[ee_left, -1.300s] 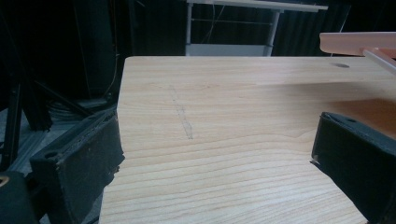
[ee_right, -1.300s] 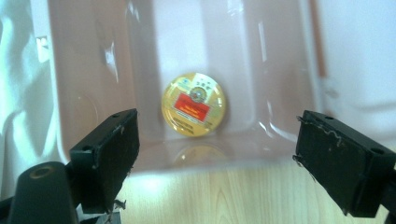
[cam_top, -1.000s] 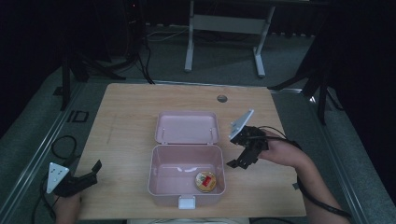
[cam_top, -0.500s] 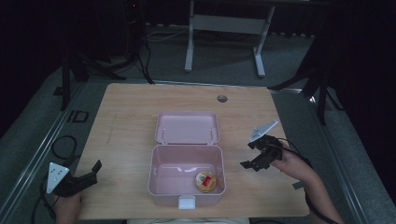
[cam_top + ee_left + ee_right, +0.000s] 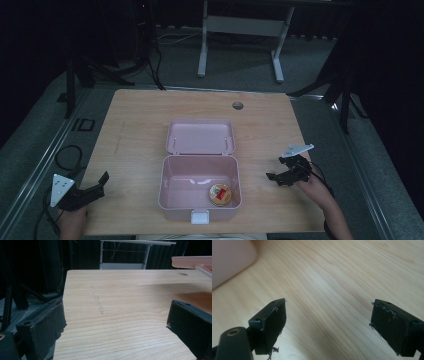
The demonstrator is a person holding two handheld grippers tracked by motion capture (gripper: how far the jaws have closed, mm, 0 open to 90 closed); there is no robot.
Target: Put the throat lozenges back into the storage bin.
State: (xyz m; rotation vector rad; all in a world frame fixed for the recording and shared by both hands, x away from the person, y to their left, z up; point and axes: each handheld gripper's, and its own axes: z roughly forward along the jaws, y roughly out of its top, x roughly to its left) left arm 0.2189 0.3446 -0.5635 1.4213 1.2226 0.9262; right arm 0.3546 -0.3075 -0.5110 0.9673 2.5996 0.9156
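Right hand-held gripper agape, near table edge.

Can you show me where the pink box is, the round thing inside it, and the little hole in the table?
pink box (image 5: 199, 214): high view, on its front wall.
round thing (image 5: 220, 194): high view, on its middle, in the box's front right corner.
hole in the table (image 5: 237, 105): high view, on the hole itself, behind the open lid.

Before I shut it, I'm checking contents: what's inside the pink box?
The open pink box holds one small round red and yellow item near its front right corner. The near wall hides the floor just behind it.
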